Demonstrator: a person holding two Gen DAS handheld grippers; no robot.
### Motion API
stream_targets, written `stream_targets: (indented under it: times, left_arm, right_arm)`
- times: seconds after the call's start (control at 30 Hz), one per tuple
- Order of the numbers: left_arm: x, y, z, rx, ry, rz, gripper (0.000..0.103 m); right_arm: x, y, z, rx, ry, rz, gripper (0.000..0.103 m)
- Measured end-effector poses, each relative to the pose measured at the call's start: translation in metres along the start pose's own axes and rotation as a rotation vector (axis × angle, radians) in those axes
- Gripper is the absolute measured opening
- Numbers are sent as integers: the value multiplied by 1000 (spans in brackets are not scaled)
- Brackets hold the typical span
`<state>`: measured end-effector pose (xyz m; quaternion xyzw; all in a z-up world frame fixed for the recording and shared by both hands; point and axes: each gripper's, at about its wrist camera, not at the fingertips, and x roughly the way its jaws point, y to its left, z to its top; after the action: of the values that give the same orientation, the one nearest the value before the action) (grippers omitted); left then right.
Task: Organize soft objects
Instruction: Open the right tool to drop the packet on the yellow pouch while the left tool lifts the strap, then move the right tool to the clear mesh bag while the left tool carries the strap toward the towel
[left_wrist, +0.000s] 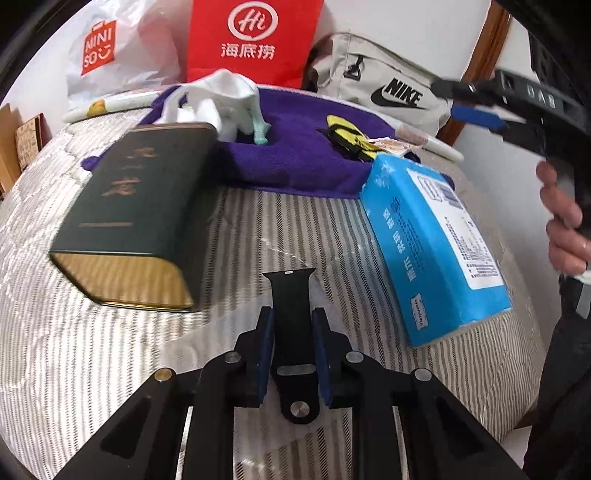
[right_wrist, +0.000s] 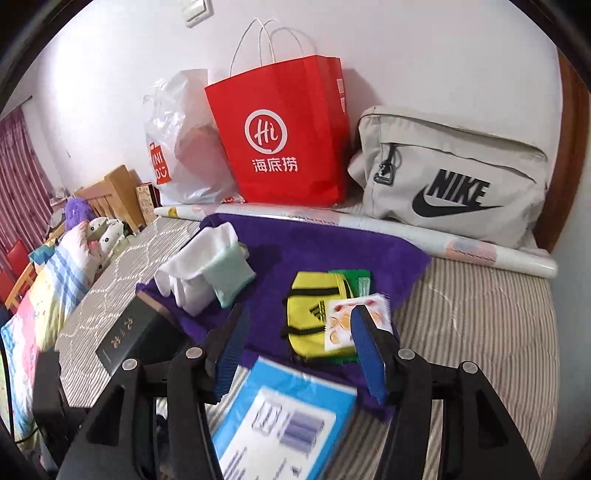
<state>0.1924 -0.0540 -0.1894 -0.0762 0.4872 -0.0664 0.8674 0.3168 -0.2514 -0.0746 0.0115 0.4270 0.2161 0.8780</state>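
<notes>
In the left wrist view my left gripper (left_wrist: 292, 314) is shut on a black watch strap (left_wrist: 291, 288), which lies on the striped bed cover with its blue pads against both edges. Behind it a purple towel (left_wrist: 295, 162) carries white and mint socks (left_wrist: 221, 99) and a yellow pouch (left_wrist: 343, 129). My right gripper (right_wrist: 299, 312) is open with nothing between its fingers. It hovers over the towel (right_wrist: 314, 251) near the yellow pouch (right_wrist: 314, 314), a fruit-print packet (right_wrist: 340, 321) and the socks (right_wrist: 199, 273). A hand holds it at the upper right, right gripper (left_wrist: 452, 99).
A blue tissue pack (left_wrist: 436, 240) lies right of the strap and a dark green tin (left_wrist: 140, 206) lies left. A red paper bag (right_wrist: 280, 140), a plastic Miniso bag (right_wrist: 177, 147), a grey Nike bag (right_wrist: 454, 177) and a rolled sheet (right_wrist: 406, 232) line the wall. Pillows (right_wrist: 55, 277) are at the left.
</notes>
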Motion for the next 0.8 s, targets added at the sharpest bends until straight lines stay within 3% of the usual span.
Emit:
stream_targets:
  times: [0.43,0.8]
  left_arm:
    - [-51,23,3,-31,-76,-38,20]
    - [-84,34,28,-24,-137,-78,20]
  right_arm:
    - [-17,0,-22,46,26,-4,60]
    - [-40,43,-59,-11,70,47,60]
